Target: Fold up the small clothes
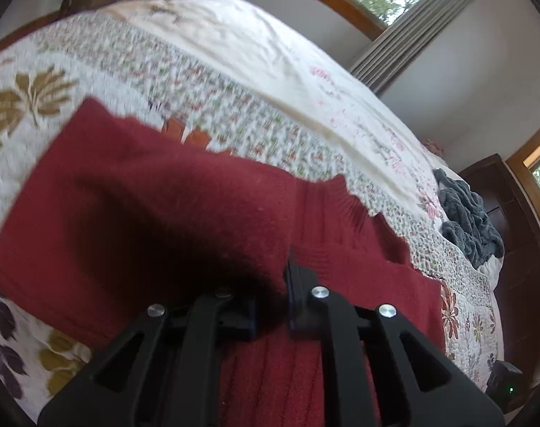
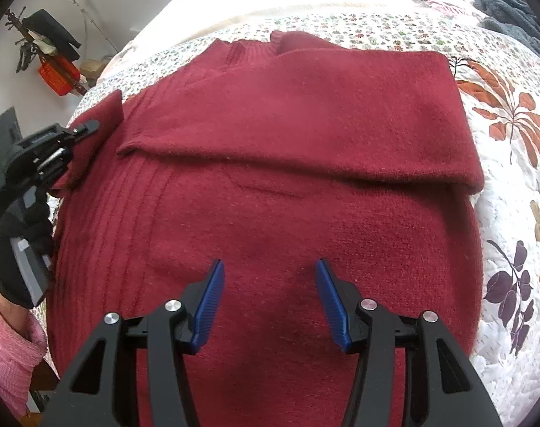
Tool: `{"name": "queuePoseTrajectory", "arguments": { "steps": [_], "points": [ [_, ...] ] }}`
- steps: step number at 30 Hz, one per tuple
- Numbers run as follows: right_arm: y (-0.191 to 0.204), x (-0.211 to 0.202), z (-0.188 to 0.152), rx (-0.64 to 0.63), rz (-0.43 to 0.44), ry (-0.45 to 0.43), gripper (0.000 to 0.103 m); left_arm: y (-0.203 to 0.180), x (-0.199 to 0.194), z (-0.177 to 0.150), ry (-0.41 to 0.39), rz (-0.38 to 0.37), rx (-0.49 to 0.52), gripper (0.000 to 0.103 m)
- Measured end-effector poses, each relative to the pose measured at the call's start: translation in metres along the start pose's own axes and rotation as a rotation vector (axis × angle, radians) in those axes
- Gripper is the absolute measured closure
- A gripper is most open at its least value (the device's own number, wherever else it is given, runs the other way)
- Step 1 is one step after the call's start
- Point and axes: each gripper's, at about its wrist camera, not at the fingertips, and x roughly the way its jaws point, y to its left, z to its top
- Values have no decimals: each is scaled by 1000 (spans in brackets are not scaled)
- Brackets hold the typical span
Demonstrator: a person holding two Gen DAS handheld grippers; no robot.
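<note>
My left gripper (image 2: 86,128) sits at the sweater's left edge, pinched tight on a sleeve (image 2: 99,121) of the red sweater (image 2: 270,185), and lifts that cloth off the bed. My gloved left hand (image 2: 19,249) grips the handle below it, with a pink sleeve cuff (image 2: 6,348) at the wrist. From the left wrist camera the lifted sleeve drapes over the closed fingers and blocks most of the near view.

My right gripper (image 2: 268,299) hovers over the lower middle of the sweater, its blue pads (image 2: 209,306) spread wide with nothing between them.

The sweater lies flat on the floral quilt (image 2: 512,213), the other sleeve already folded across the chest. Bare quilt lies open to the right and beyond the collar. A grey blanket (image 1: 465,220) is bunched well apart, near the far corner of the bed.
</note>
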Motion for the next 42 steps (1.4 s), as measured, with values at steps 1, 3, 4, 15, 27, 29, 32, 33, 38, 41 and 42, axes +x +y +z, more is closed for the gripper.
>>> {"name": "queuePoseTrajectory", "arguments": {
  "steps": [1,3,4,15,27,29,32,33,38,41,42],
  "points": [
    [0,1,0,1,1,1,49,2,3,0,9,3,-4,93],
    [-1,1,0,1,0,2,49,6,9,-2,33,10,-7,92],
    [0,2,0,1,-1,4,49,9,13,-4,51,14,-12,91],
    [20,-3,25,-15,39,14,49,25,-68,-10,7,-5,34,74],
    [117,11,88,-130,149,41,49,58,-14,34,91,127,11,78],
    [128,18,95,-141,162,58,49,59,-10,30,86,136,40,77],
    [149,35,109,-151,173,86,49,57,-11,30,85,132,70,77],
    [156,42,114,-149,181,98,49,59,-17,32,75,110,54,77],
    [181,79,136,-89,258,166,49,70,-66,45,-48,91,8,69],
    [189,103,145,-41,289,207,49,72,-86,48,-85,108,34,69],
    [191,112,148,-22,298,222,49,74,-92,48,-92,113,44,68]
  ]
}}
